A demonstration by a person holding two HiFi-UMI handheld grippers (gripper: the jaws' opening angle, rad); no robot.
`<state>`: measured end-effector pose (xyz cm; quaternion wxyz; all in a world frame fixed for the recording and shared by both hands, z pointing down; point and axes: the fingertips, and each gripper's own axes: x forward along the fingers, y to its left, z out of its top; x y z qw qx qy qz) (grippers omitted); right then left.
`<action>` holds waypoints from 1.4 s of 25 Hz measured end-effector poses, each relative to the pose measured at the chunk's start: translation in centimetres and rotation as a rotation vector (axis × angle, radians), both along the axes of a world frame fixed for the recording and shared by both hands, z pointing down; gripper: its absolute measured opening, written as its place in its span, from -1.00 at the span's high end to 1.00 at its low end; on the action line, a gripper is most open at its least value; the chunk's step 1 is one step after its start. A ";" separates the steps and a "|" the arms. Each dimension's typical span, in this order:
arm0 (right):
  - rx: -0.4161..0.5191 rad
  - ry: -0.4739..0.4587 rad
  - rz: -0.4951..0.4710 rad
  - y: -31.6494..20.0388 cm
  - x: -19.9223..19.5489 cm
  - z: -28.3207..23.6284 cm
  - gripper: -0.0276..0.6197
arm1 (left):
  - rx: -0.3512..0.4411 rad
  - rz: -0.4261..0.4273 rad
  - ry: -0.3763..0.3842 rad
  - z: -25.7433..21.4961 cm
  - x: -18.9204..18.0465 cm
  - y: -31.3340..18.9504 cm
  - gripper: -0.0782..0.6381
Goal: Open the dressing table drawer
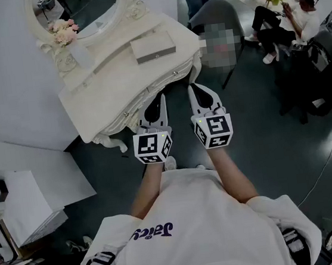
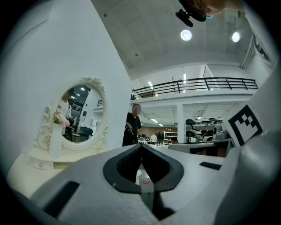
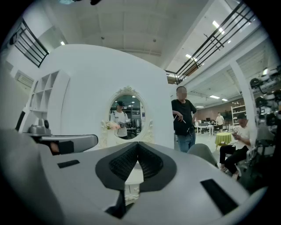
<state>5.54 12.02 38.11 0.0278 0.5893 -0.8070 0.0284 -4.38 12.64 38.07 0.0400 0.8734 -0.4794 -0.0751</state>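
The cream dressing table [image 1: 96, 101] stands at the upper left of the head view, its carved drawer front [image 1: 149, 92] facing me. Both grippers point level at that front edge, side by side. My left gripper [image 1: 157, 97] hovers just before the drawer front, jaws together with nothing between them. My right gripper [image 1: 194, 87] is near the table's right corner, shut and empty too. In the left gripper view the closed tips [image 2: 141, 145] sit right of the oval mirror [image 2: 81, 115]. The right gripper view shows its closed tips [image 3: 138, 144] below the mirror [image 3: 127, 116]. Neither gripper touches a drawer handle that I can see.
On the tabletop lie a grey box [image 1: 152, 46] and a vase of pink flowers [image 1: 63, 30]. A grey chair [image 1: 221, 17] stands right of the table. A person stands behind it [image 3: 183, 118], another sits at the far right [image 1: 284, 21]. A white cabinet [image 1: 36, 199] is at my left.
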 end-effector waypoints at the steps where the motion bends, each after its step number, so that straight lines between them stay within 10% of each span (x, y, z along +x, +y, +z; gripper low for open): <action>1: 0.004 -0.012 0.003 -0.3 -0.7 0.0 0.88 | 0.002 0.001 -0.001 0.0 -0.8 -0.2 0.74; 12: -0.102 0.024 -0.002 -1.4 -6.9 4.0 0.88 | -0.066 -0.003 0.007 3.6 -7.0 -2.7 0.74; 23: -0.183 0.016 -0.079 -6.7 -6.2 6.0 0.88 | -0.148 0.017 0.075 4.3 -4.5 -7.7 0.74; 35: -0.114 -0.010 -0.159 -18.0 -0.3 3.0 0.88 | -0.042 -0.056 0.001 1.5 1.3 -17.7 0.74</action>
